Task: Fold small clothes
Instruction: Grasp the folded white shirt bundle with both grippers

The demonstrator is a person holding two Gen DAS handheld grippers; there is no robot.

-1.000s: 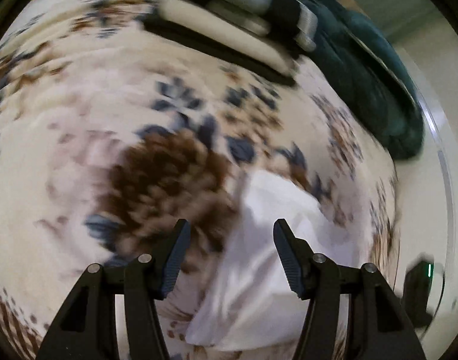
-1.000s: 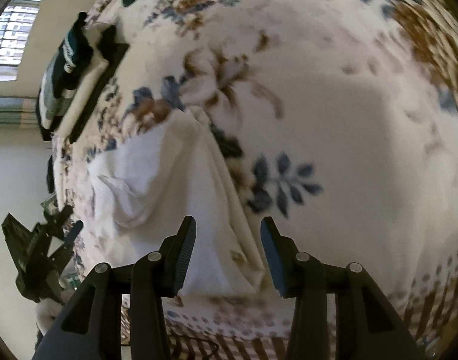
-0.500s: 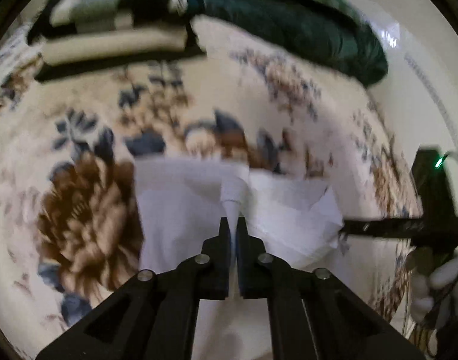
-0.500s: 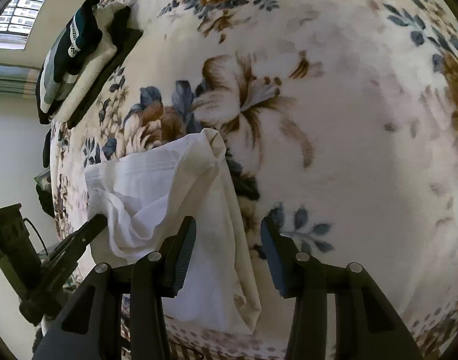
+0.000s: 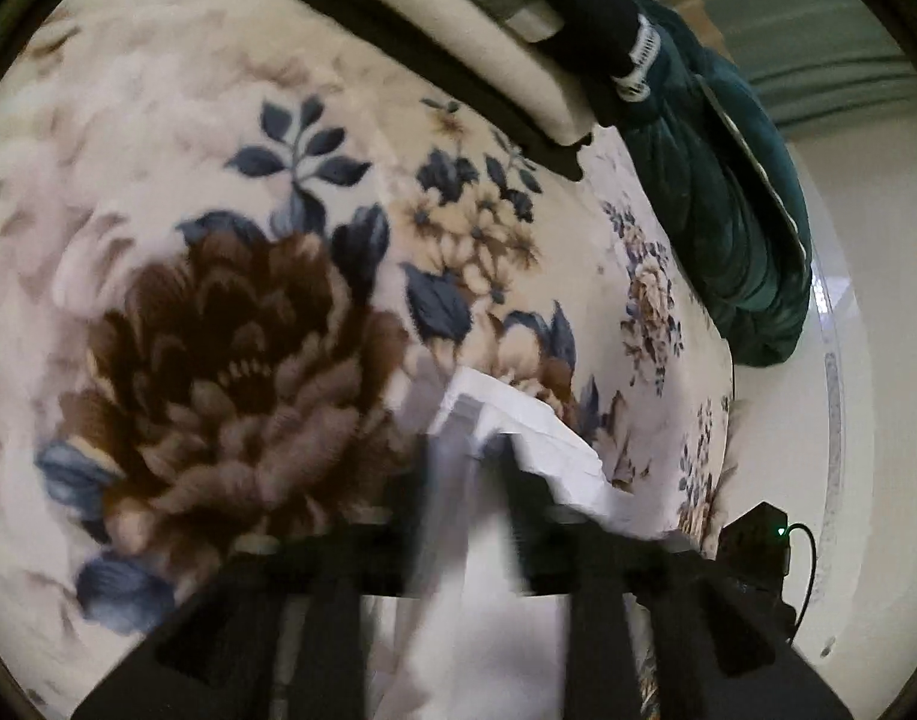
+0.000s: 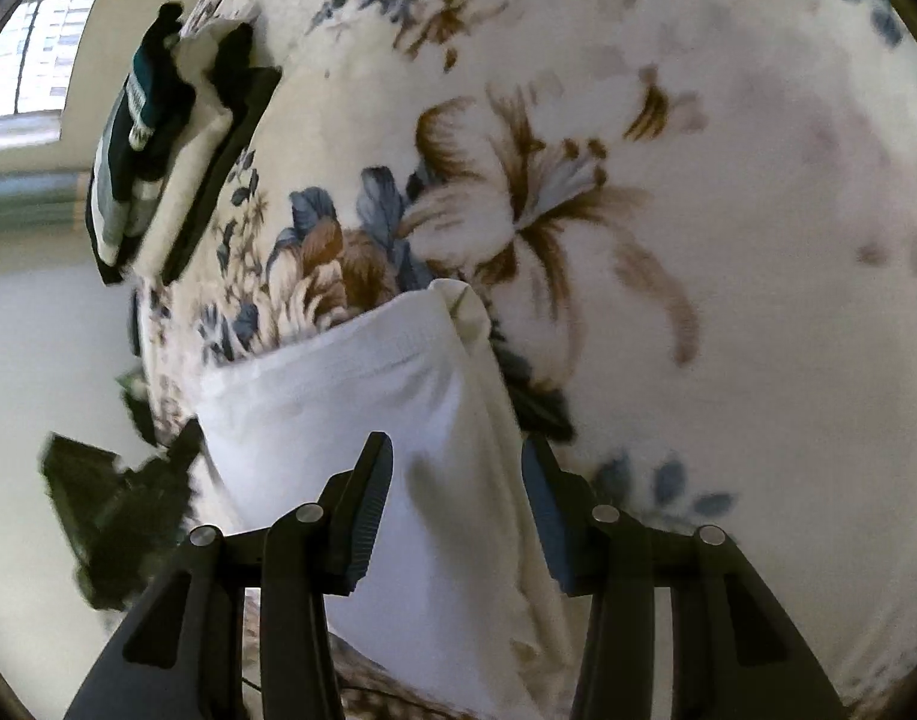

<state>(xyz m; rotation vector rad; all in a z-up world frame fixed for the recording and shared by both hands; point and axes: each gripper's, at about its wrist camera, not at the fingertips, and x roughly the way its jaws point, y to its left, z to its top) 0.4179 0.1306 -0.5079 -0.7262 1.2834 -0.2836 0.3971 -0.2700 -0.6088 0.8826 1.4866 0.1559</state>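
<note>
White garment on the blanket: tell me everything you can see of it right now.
The white garment looks like thin, soft cloth, plain, with a ribbed band along its top edge. It lies partly folded on the floral blanket, one side bunched into a long ridge. The right gripper hangs open over it; the left gripper is blurred, cloth between its fingers.

text: none legible | folded pile (image 5: 518,30) trim: possibly lettering, too blurred

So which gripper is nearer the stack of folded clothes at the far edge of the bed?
Too close to call. The folded stack lies far beyond both the left gripper and the right gripper; both hover over the white garment.
</note>
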